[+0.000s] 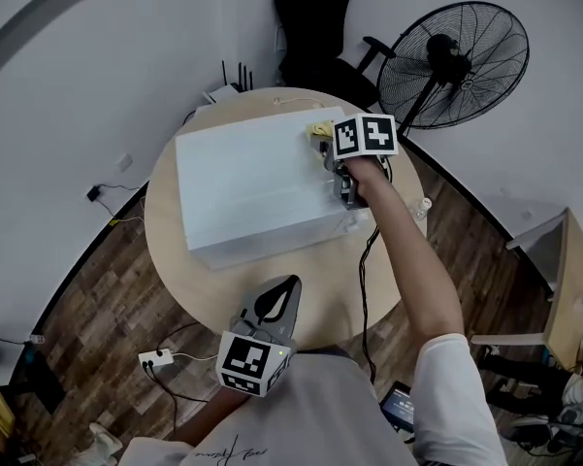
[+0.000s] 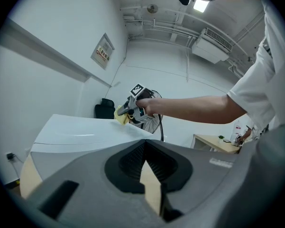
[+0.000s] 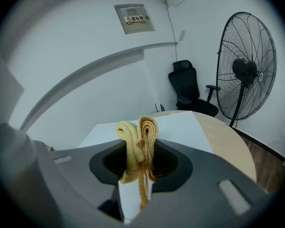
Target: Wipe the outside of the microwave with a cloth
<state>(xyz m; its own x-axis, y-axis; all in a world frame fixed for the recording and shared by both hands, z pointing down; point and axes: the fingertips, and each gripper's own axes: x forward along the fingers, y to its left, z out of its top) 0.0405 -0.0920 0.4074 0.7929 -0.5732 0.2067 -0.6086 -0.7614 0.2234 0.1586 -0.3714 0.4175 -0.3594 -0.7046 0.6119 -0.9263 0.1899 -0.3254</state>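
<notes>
— What lies around the right gripper (image 1: 322, 144), with the cloth (image 1: 316, 127) in its jaws?
— To its left, the bare microwave (image 1: 242, 178) top is open right across. Past its tips there is a strip of table (image 1: 272, 96), then the router (image 1: 233, 85) and office chair (image 1: 315, 17).
— To its right?
— The pedestal fan (image 1: 456, 61) stands near. A black cable (image 1: 366, 260) crosses the table behind it.
— And the left gripper (image 1: 276, 297)?
— Bare table ahead, then the microwave's near wall blocks.
</notes>
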